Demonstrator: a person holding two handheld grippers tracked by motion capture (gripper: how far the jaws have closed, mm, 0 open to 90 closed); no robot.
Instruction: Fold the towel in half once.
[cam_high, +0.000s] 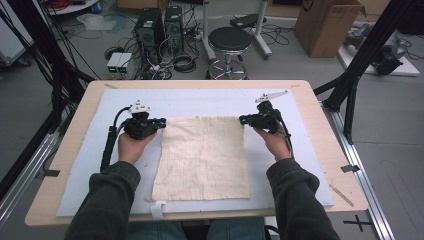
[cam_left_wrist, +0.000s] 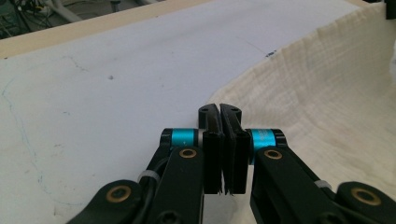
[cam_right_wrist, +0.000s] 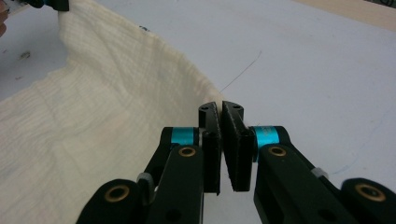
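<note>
On tabletop (cam_high: 320, 150), square cream cloth (cam_high: 202, 160) lies flat on pale blue mat (cam_high: 290, 165). Left claw (cam_high: 161, 121) pinches its 10 o'clock corner, right claw (cam_high: 243, 119) its 2 o'clock corner, jaws pressed together. Looks like fold step: next lift both corners, bring toward 6 o'clock edge evenly.

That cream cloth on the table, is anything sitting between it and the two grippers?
Nothing visible does. The cream cloth lies flat on the pale mat. The left gripper and right gripper are already at its two far corners, jaws closed at the cloth's edge.
</note>
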